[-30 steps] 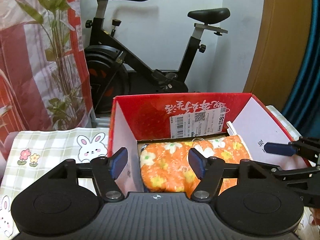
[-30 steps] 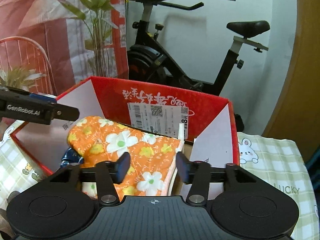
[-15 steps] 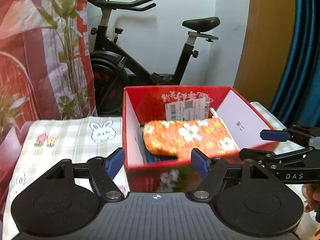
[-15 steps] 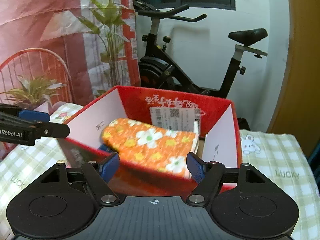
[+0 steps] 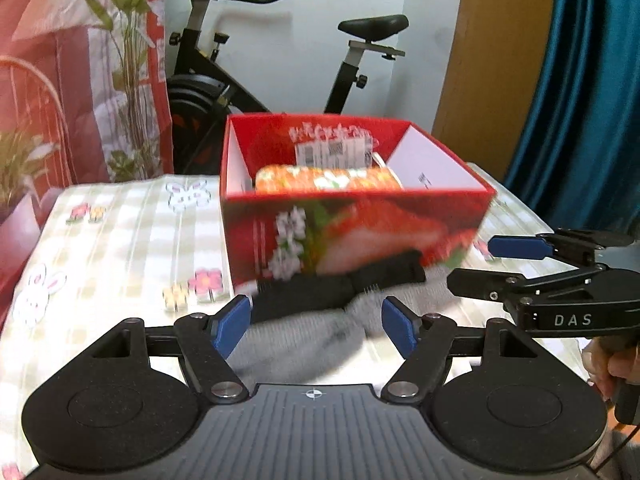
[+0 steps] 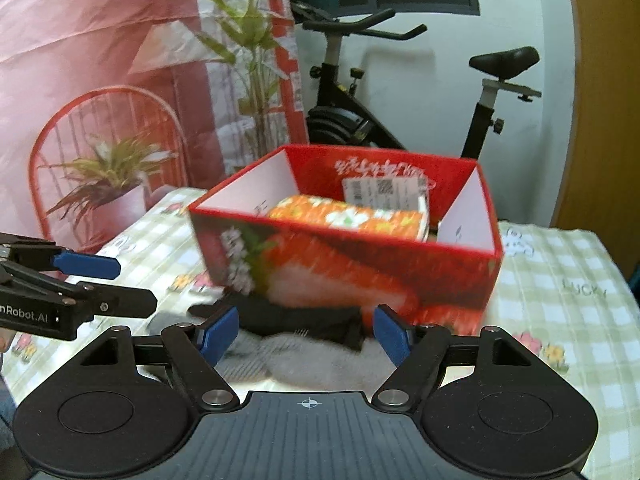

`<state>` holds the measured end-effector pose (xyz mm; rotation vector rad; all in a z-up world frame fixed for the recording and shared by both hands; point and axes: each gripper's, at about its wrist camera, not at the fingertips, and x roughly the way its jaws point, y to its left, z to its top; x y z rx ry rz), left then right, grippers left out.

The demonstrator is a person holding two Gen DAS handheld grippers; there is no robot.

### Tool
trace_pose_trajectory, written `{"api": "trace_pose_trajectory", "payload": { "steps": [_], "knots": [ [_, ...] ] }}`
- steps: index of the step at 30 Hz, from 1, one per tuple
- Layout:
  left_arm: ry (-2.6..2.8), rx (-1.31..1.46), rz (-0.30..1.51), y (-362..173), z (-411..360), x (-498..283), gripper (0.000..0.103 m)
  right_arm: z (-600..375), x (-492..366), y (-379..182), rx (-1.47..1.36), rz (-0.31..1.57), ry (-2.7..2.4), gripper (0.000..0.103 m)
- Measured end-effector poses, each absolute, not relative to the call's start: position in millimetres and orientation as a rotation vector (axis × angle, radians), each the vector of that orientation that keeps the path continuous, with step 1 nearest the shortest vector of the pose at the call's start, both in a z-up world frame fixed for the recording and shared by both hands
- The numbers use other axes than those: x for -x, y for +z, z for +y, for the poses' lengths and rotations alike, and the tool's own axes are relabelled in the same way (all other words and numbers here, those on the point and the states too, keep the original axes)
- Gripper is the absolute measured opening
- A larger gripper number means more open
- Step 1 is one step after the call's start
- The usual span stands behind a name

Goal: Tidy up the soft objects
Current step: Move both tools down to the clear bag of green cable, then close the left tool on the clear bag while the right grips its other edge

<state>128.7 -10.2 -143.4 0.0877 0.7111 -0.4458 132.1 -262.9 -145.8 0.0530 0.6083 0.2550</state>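
A red strawberry-print box stands on the checked tablecloth. An orange flowered cloth lies folded inside it. A grey sock with a black cuff lies on the cloth in front of the box. My left gripper is open and empty, just short of the sock. My right gripper is open and empty over the sock; it also shows at the right of the left wrist view.
The checked rabbit tablecloth covers the table. An exercise bike stands behind it. A red plant-print hanging and a potted plant are at the back left. A blue curtain hangs at the right.
Both grippers have drawn back from above the box toward me. The box's front face and the grey sock in front of it have come into view. Both grippers stay open.
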Motion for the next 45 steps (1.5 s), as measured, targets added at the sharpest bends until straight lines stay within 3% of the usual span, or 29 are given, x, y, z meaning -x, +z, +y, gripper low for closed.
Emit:
{"api": "trace_pose_trajectory", "payload": {
  "steps": [7, 11, 18, 29, 39, 40, 43, 45],
  "knots": [
    [-0.475, -0.054, 0.8, -171, 6, -89, 0.071, -249, -96, -162, -0.076, 0.677, 0.303, 0.066],
    [-0.487, 0.012, 0.836, -182, 17, -81, 0.062, -241, -77, -173, -0.07, 0.725, 0.339, 0.06],
    [-0.514, 0.099, 0.908, -209, 18, -75, 0.047, -240, -66, -193, -0.076, 0.807, 0.367, 0.057],
    [-0.492, 0.145, 0.926, -219, 23, -80, 0.046, -236, -70, -207, -0.076, 0.846, 0.398, 0.049],
    [-0.498, 0.158, 0.942, -225, 22, -83, 0.046, -234, -72, -213, -0.104, 0.868, 0.426, 0.049],
    [-0.5, 0.156, 0.941, -226, 21, -82, 0.045, -233, -73, -214, -0.108, 0.869, 0.43, 0.048],
    [-0.513, 0.15, 0.943, -227, 19, -82, 0.027, -228, -77, -214, -0.084, 0.874, 0.441, 0.04],
    [-0.52, 0.155, 0.936, -226, 20, -82, 0.027, -225, -79, -211, -0.066, 0.858, 0.442, 0.035]
  ]
}}
